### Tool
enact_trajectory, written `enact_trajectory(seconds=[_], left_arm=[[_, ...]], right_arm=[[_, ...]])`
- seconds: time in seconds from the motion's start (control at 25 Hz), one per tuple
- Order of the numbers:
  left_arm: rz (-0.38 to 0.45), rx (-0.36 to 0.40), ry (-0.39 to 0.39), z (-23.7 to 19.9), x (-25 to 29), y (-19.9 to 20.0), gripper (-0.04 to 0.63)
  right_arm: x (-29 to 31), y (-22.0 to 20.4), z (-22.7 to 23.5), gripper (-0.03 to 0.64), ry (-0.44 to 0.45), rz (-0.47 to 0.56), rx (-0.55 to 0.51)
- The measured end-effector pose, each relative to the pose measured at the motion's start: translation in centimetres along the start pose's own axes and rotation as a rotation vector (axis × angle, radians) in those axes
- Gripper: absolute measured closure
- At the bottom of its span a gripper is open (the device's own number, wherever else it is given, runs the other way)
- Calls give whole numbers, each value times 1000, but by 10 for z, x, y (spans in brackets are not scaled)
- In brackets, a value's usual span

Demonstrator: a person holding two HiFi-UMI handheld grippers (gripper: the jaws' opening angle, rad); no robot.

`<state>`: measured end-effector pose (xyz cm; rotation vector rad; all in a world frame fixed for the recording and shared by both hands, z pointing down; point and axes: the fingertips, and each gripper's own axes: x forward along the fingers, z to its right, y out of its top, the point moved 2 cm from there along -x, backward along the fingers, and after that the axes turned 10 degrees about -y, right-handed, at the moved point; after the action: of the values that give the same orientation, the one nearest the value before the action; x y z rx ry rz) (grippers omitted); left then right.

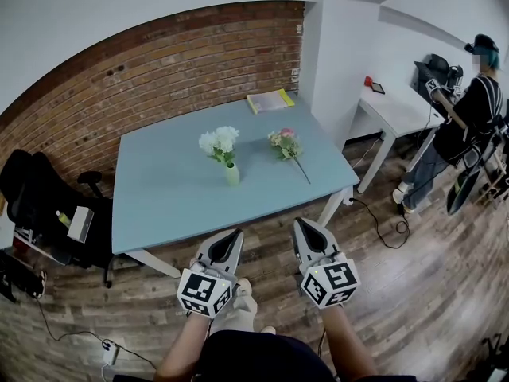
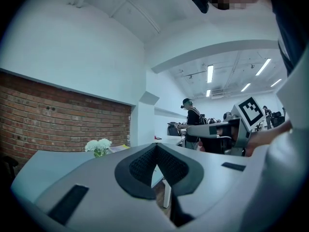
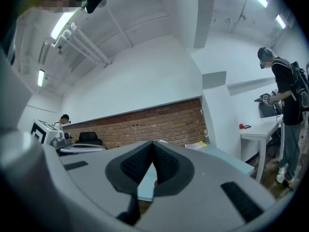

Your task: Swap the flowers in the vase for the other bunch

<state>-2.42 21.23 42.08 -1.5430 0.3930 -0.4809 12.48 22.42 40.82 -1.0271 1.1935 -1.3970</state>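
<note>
A small pale green vase (image 1: pixel 231 173) stands mid-table holding a bunch of white flowers (image 1: pixel 219 141); the same white flowers (image 2: pixel 98 145) show far off in the left gripper view. A second bunch with pink and cream blooms (image 1: pixel 285 142) lies flat on the light blue table (image 1: pixel 159 197) to the vase's right, stem toward me. My left gripper (image 1: pixel 235 234) and right gripper (image 1: pixel 301 224) are both shut and empty, held side by side short of the table's near edge, pointing level at it.
A yellow-and-white book (image 1: pixel 270 101) lies at the table's far edge by the brick wall (image 1: pixel 159 62). A black office chair (image 1: pixel 40 201) stands left. A white desk (image 1: pixel 395 110) and a standing person (image 1: pixel 469 126) are at the right. A cable (image 1: pixel 382 221) crosses the wooden floor.
</note>
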Motion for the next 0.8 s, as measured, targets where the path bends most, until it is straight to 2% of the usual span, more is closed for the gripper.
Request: enact_trajectory(seconds=[0.16,0.8], left_arm=[[-10,15,9,-14,10,1,595],[-30,-3,24,-83,60,1,595]], right_arm=[[18,0,5,609,3,2,6],[104,-3,21,609,24,-27,16]])
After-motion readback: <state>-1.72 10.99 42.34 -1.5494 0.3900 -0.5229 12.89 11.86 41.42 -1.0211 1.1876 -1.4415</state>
